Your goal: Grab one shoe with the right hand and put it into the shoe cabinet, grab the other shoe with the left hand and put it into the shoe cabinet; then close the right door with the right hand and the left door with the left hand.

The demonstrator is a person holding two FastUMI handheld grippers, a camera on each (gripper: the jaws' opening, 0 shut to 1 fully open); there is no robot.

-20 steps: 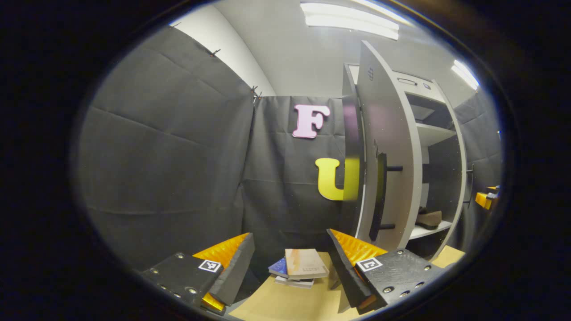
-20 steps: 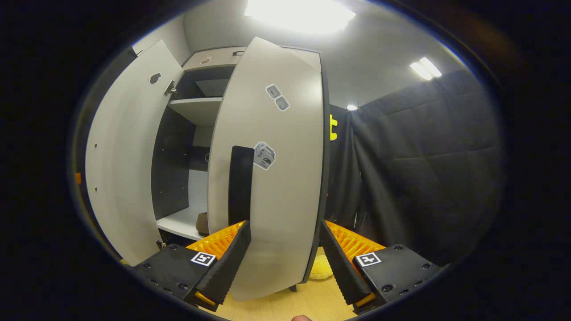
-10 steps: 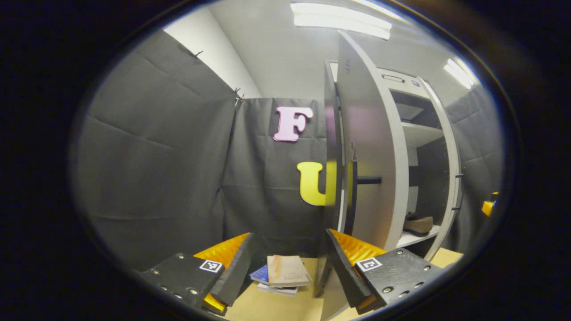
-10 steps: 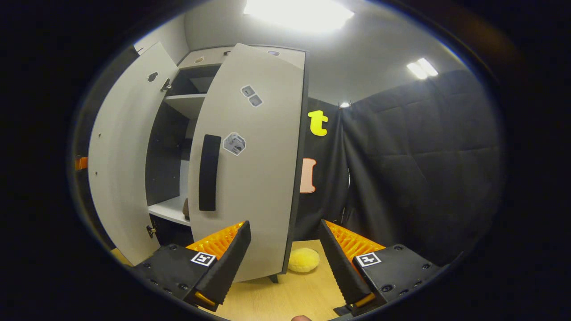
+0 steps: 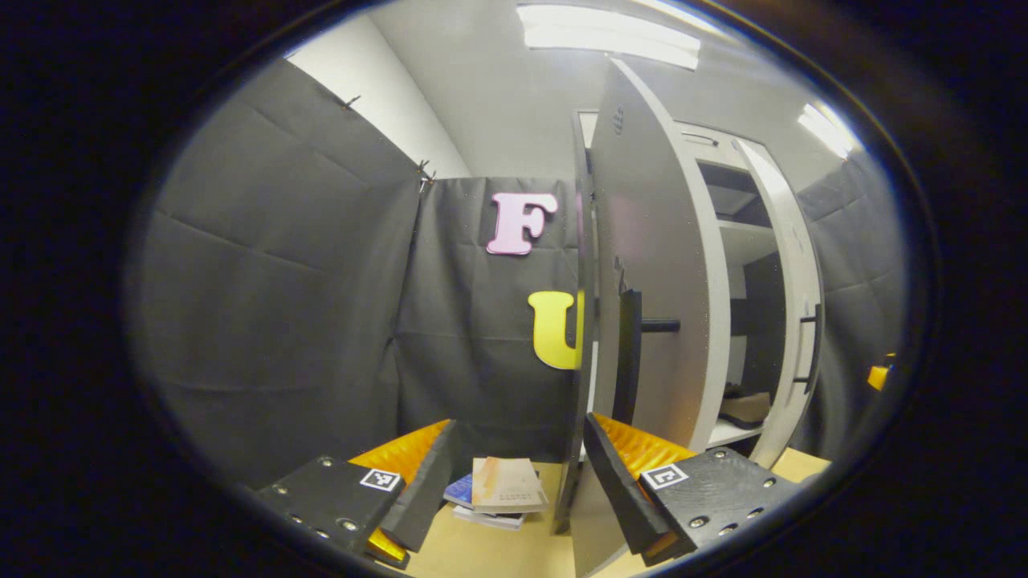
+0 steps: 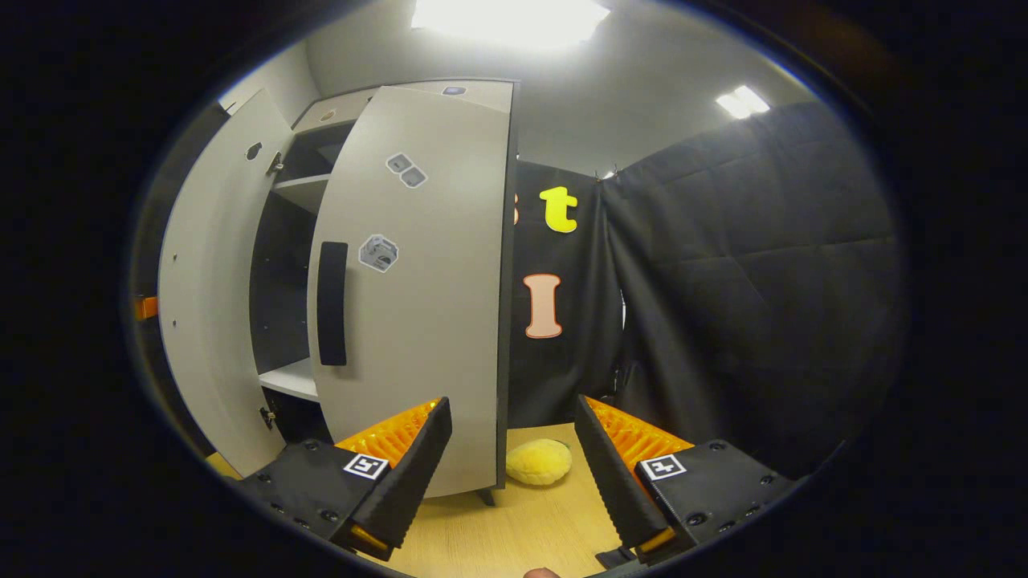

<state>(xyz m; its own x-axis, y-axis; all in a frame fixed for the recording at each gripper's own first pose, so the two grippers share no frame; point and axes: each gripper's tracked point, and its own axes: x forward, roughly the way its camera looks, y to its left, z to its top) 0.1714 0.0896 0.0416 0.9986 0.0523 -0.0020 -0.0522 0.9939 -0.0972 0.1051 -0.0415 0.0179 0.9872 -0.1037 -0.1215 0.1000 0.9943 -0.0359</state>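
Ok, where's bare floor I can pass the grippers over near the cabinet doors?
Right gripper view: bare wood floor in front of the right door, bordered by the yellow plush. Left gripper view: the patch beside the left door is crowded by the stack of books.

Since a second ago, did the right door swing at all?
Yes. The right door has swung toward shut, covering more of the cabinet shelf.

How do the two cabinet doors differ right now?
The right door is swung most of the way toward closing; the left door stands wide open. The right door carries small stickers and shows its dark handle face-on; the left door shows its plain inner side. Both are pale grey, and neither is fully shut.
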